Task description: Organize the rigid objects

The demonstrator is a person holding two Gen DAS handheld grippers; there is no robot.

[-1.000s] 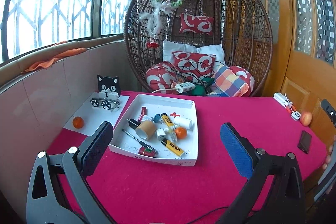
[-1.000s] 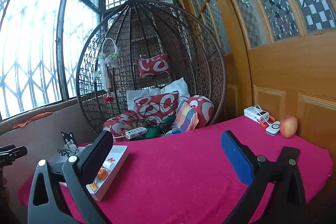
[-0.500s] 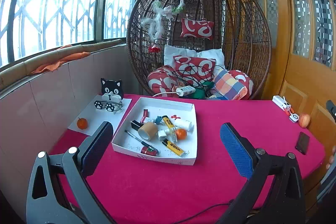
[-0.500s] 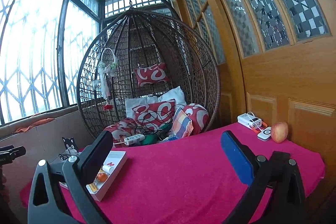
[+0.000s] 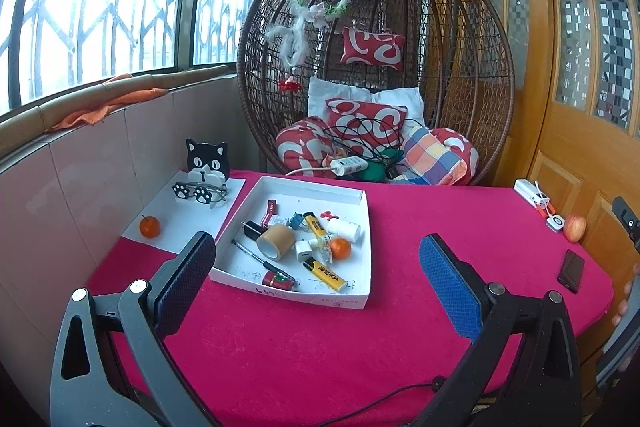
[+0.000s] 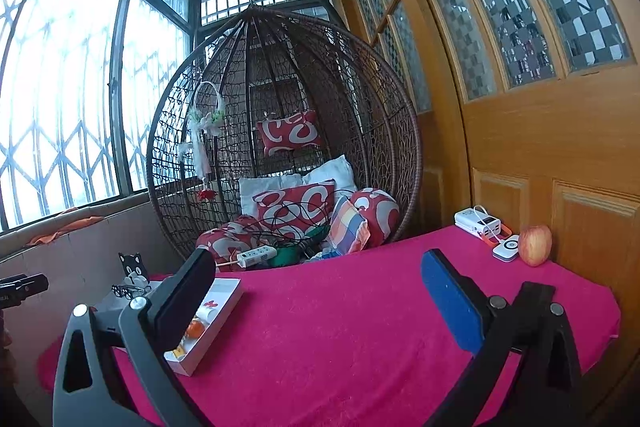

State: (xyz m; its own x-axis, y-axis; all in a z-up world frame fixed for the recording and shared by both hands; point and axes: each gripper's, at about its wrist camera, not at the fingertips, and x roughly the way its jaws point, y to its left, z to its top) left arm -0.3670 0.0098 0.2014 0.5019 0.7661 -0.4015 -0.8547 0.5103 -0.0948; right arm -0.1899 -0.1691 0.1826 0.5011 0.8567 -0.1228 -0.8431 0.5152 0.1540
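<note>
Left wrist view: white tray (image 5: 362, 227) holds tape roll (image 5: 276, 242), lighters, orange (image 5: 340, 248); both grippers' jaws gape wide, empty.

Left gripper (image 5: 316, 281) and right gripper (image 6: 318, 297) both gape wide, holding nothing.

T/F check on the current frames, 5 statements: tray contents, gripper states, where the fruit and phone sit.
1. The left gripper is shut on a lighter. False: it is open and holds nothing.
2. The white tray holds a roll of brown tape. True.
3. The apple lies inside the tray. False: it sits on the red cloth by the wooden door, next to a white device.
4. One small orange sits on the white paper outside the tray. True.
5. The right gripper is open. True.
</note>
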